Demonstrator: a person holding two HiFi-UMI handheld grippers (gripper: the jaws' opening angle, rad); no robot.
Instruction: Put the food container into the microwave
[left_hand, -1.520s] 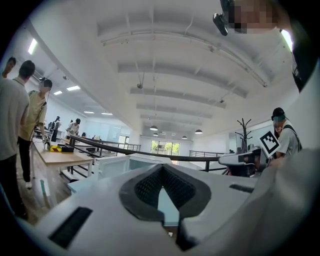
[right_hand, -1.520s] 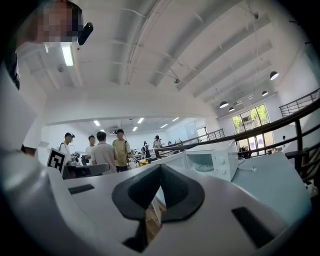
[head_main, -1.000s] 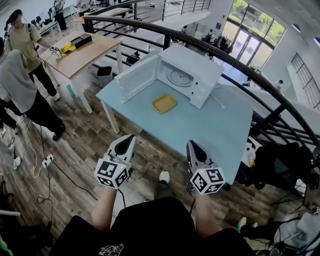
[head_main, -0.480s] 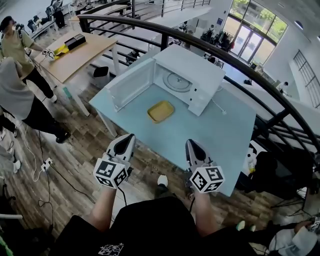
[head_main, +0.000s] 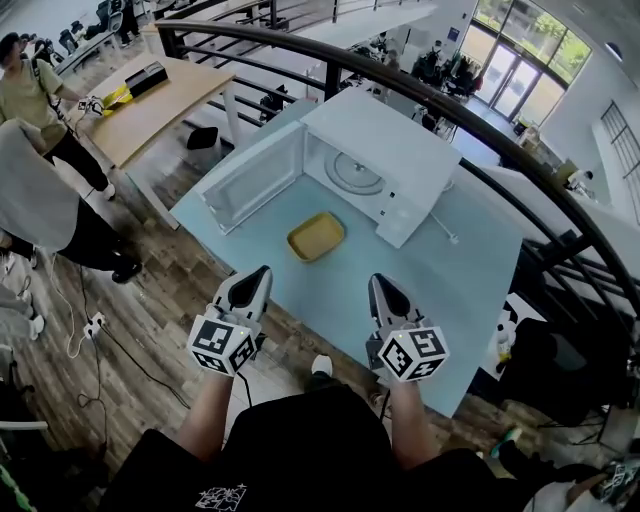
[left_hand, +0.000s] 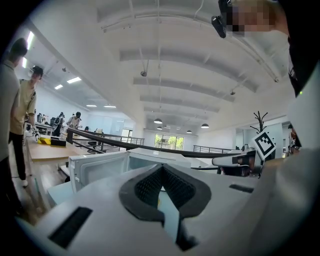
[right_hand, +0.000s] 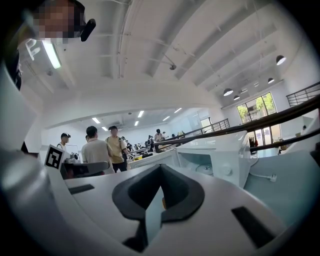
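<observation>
The pale blue surface (head_main: 420, 260) lies ahead of both your pairs of jaws, its near edge just beyond their tips. The white microwave (head_main: 395, 150) stands on it farther ahead, its door (head_main: 255, 180) swung wide to the left, beyond your left jaws, and the glass turntable (head_main: 352, 172) bare inside.

The yellow food container (head_main: 316, 236) sits on the surface in front of the open cavity, ahead of the jaws and between their two lines, well apart from both. Only the head view shows it whole; in each gripper view the jaws cover it but for a thin yellow sliver.

Your left gripper (head_main: 260, 274) and right gripper (head_main: 381, 283) are held side by side short of the surface. Each gripper view shows its jaws clenched tip to tip, with nothing between them. The right gripper view alone shows people (right_hand: 97, 149) standing off to its left.
</observation>
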